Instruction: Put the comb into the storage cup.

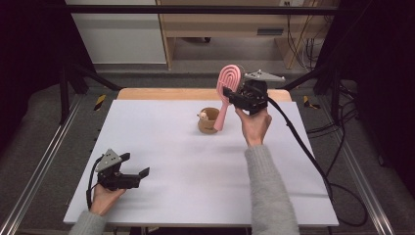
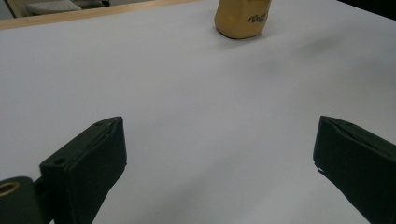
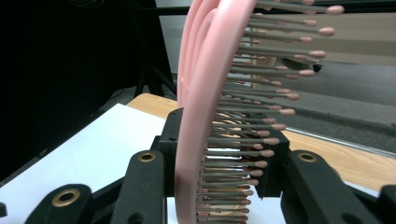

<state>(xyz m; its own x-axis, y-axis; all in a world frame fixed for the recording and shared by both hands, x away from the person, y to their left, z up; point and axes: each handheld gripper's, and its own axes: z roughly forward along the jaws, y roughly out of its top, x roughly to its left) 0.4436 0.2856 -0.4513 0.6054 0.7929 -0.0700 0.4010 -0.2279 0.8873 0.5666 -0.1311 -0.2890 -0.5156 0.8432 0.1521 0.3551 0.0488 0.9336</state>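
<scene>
— High view first: where is the right gripper (image 1: pixel 230 93)?
— Raised over the far side of the white table (image 1: pixel 161 147), in the person's right hand (image 1: pixel 254 125). Its jaws are clamped on the head of a pink hairbrush (image 1: pixel 228 81). The brush head stands above the jaws and the handle slants down below them.

— Where does the handle end?
— In a tan cup (image 1: pixel 208 121), which sits below the gripper and a little to its left in that view. The handle's tip rests at or inside the cup's rim; I cannot tell whether it reaches the bottom.

— What does the right gripper view add?
— The hairbrush (image 3: pixel 201 116) rises straight up between the two black jaws. Its pink back faces one jaw and its bristles (image 3: pixel 261 126), grey pins with pink tips, point toward the other. Both jaws press in on it.

— And the left gripper (image 1: pixel 134 169)?
— It lies low near the table's near left corner, in the left hand (image 1: pixel 105 198), well apart from the cup. Its jaws stand wide apart with nothing between them.

— What lies ahead of it?
— In the left gripper view, bare white table (image 2: pixel 196 116) stretches out past the jaws. The tan cup (image 2: pixel 243 18) stands far ahead, slightly right of centre, with dark lettering on its side.
</scene>
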